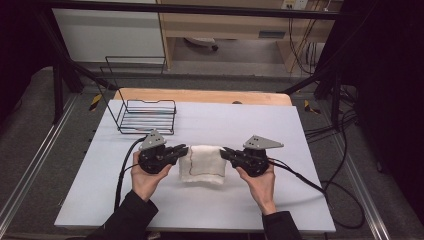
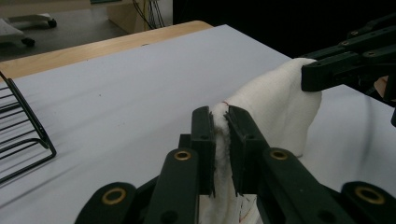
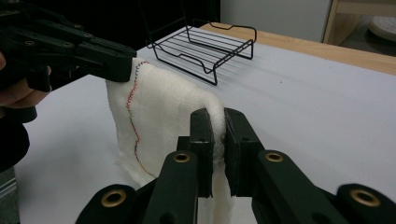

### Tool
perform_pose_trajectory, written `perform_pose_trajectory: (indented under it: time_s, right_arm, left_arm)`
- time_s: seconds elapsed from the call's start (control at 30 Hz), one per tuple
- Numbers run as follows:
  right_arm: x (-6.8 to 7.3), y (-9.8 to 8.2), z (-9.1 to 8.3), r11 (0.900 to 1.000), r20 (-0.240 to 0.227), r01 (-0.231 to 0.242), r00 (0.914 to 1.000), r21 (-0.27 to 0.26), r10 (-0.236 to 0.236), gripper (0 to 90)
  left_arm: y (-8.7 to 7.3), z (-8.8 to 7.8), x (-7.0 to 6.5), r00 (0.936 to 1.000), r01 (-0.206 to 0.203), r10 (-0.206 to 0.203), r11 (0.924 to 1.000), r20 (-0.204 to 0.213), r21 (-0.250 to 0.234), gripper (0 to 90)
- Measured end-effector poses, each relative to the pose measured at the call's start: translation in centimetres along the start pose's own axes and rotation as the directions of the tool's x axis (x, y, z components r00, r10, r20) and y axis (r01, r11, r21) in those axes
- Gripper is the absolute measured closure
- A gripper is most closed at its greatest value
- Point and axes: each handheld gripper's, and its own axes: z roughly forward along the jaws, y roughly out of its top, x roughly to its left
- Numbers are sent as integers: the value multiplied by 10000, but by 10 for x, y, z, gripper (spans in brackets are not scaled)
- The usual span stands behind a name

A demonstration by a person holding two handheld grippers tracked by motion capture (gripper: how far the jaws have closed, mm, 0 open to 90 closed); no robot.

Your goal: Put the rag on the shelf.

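Table: white, open front margin.
Cloth: white, red-stitched edge.
Left gripper: clamped cloth's left edge.
Right gripper: clamped right edge.
Wire rack: far-left corner.

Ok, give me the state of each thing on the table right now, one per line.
White cloth: pinched at both sides, draped between, lower edge on the table.
Left tongs: shut on the cloth.
Right tongs: shut on the cloth.
Wire rack: upright, holding nothing.
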Motion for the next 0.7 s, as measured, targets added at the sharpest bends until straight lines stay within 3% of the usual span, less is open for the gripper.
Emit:
perform_pose_trajectory:
  time_s: [0.7]
  right_arm:
    - [23,26,4,9943,117,435,9990,-976,-425,830]
  left_arm:
    - [15,-30,10,9994,-54,20,9955,-355,-948,813]
